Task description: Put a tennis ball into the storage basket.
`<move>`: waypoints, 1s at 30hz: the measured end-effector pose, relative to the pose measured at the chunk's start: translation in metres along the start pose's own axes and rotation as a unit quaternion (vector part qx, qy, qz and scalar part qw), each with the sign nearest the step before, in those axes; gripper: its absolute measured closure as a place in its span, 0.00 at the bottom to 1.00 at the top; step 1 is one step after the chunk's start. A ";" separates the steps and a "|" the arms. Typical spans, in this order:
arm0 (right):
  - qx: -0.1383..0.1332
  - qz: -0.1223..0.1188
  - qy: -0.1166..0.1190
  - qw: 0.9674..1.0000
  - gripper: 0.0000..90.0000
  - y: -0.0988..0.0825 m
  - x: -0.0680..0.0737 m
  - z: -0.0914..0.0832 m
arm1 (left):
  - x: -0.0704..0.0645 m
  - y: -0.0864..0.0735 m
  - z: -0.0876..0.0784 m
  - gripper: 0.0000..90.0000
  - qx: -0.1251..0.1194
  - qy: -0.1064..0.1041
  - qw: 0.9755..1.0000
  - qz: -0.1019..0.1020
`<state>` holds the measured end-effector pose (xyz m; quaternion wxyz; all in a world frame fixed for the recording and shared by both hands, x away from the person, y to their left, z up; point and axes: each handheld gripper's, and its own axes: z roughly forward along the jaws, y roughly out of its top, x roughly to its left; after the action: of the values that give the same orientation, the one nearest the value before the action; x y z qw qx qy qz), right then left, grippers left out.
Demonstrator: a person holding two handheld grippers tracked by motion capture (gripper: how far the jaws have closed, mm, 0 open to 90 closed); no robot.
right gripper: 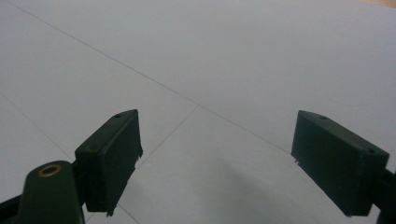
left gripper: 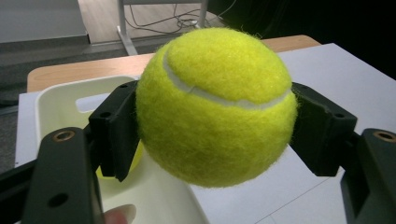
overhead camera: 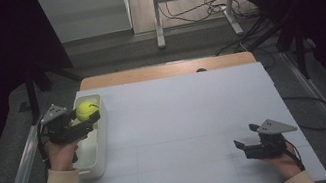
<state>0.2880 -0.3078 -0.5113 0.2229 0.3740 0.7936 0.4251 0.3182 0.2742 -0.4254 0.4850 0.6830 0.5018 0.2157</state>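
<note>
Black plastic, blocky and matte: the right gripper (overhead camera: 248, 146) sits low over the near right of the pale grey table sheet (overhead camera: 191, 117), jaws spread wide with nothing but bare sheet and its thin ruled lines between them in the right gripper view. Left of it and farther in, the left gripper (overhead camera: 89, 118) has its flat pads clamped on either side of a fuzzy yellow-green tennis ball with a white curved seam (left gripper: 217, 105), held clear above the cream rectangular plastic bin with rounded corners (overhead camera: 101, 148) at the table's left edge. Judgement: the step in hand is carrying the ball, either just lifted out of the bin or about to go in; the frames do not tell which. Next move needs a steady grip, since felt on a round body can roll between flat pads. Bin walls look smooth and slightly glossy. Beyond the sheet, a light wooden table edge (overhead camera: 167, 69), then dark floor with cables.
</note>
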 end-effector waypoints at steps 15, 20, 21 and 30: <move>0.001 0.000 0.000 1.000 0.18 0.000 0.000 0.000 | 0.014 -0.005 -0.003 0.29 0.006 0.023 1.000 -0.011; 0.002 0.000 0.001 1.000 0.18 0.000 0.000 0.000 | 0.017 -0.006 -0.003 0.29 0.010 0.029 0.999 -0.012; 0.002 0.000 0.001 1.000 0.18 0.000 0.000 0.000 | 0.018 -0.006 -0.003 0.29 0.012 0.030 0.999 -0.012; 0.003 0.001 0.002 1.000 0.18 0.000 0.000 0.001 | 0.022 -0.009 0.001 0.29 0.032 0.042 0.999 -0.016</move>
<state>0.2883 -0.3073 -0.5121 0.2202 0.3745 0.7948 0.4239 0.3238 0.2939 -0.4382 0.4452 0.6806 0.5386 0.2204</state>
